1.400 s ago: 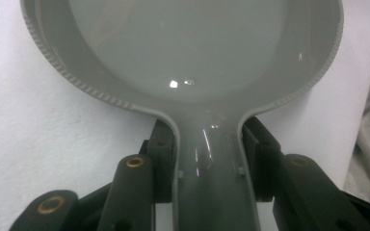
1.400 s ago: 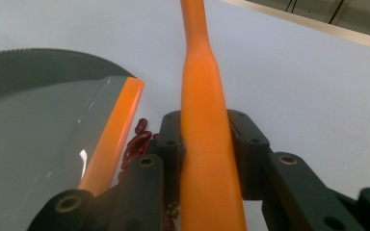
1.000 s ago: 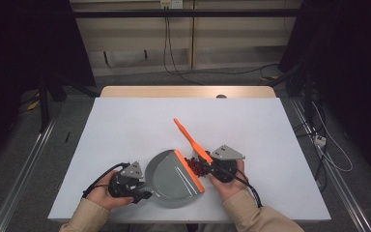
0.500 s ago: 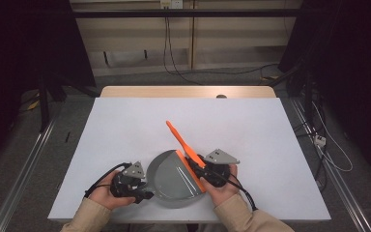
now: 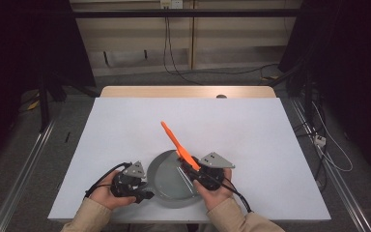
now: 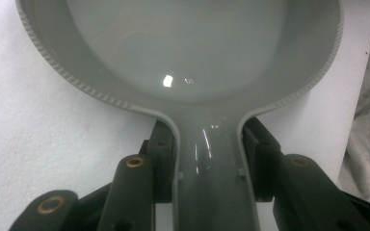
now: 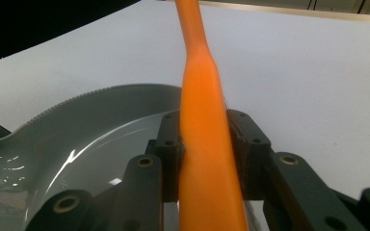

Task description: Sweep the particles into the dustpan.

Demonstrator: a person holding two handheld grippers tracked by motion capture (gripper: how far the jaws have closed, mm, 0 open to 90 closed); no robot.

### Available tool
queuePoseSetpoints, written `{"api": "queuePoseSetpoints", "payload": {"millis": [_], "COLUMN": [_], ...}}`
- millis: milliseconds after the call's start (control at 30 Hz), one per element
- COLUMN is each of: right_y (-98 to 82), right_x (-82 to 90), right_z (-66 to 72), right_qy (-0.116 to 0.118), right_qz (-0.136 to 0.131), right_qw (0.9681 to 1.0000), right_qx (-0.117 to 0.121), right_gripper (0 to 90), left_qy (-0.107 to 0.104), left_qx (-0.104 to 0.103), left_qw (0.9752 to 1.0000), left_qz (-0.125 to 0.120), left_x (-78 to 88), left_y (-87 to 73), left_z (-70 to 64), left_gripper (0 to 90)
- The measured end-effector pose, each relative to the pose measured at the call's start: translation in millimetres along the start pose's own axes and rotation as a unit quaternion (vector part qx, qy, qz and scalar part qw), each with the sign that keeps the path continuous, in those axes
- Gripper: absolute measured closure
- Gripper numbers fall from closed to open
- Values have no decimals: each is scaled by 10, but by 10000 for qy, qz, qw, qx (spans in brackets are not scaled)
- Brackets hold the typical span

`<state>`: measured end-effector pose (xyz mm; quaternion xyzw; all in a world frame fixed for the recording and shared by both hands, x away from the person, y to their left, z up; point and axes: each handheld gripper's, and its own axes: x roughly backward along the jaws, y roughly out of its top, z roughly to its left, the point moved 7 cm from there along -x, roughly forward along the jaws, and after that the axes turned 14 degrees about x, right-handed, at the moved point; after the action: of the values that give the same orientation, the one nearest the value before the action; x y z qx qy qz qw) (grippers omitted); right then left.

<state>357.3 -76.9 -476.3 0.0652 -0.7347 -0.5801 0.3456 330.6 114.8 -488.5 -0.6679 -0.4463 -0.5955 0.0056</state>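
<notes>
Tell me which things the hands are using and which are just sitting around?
In use:
- grey pan, its handle clamped in the left gripper
- orange tool, clamped in the right gripper

Sitting around:
- white table
- cables on the floor

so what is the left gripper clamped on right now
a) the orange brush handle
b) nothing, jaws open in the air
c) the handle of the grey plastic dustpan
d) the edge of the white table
c: in the left gripper view the two black pads of the left gripper press both sides of the narrow handle of the grey plastic dustpan, while the right gripper holds the orange brush handle.
</notes>
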Motion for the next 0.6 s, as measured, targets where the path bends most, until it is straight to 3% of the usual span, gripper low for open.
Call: {"api": "queuePoseSetpoints", "payload": {"millis": [100,133,200,367,467,600], "right_y": [30,44,94,213,274,341], "right_x": [-10,-16,-31,-81,-67,-8], "right_z": [39,62,123,277,216,35], "right_qy": [16,35,132,387,433,359], "right_qz": [-115,-113,-205,-254,-404,-527], "right_qw": [9999,9999,9997,9989,9982,9979], "right_qx": [-73,-36,-84,50,-27,-75], "right_gripper": [693,693,694,707,708,708], "left_qy": [-1,-20,-14,-35,-35,-24], "left_qx": [-67,28,-58,54,48,55], "left_qw": [10000,10000,10000,10000,10000,10000], "left_qz": [37,-28,34,-58,-54,-37], "left_x": [5,-4,6,-4,-4,-2], "left_y": [-2,3,-3,-11,-14,-14], "left_z": [11,-3,12,11,21,23], "left_gripper": [632,632,632,632,632,632]}}
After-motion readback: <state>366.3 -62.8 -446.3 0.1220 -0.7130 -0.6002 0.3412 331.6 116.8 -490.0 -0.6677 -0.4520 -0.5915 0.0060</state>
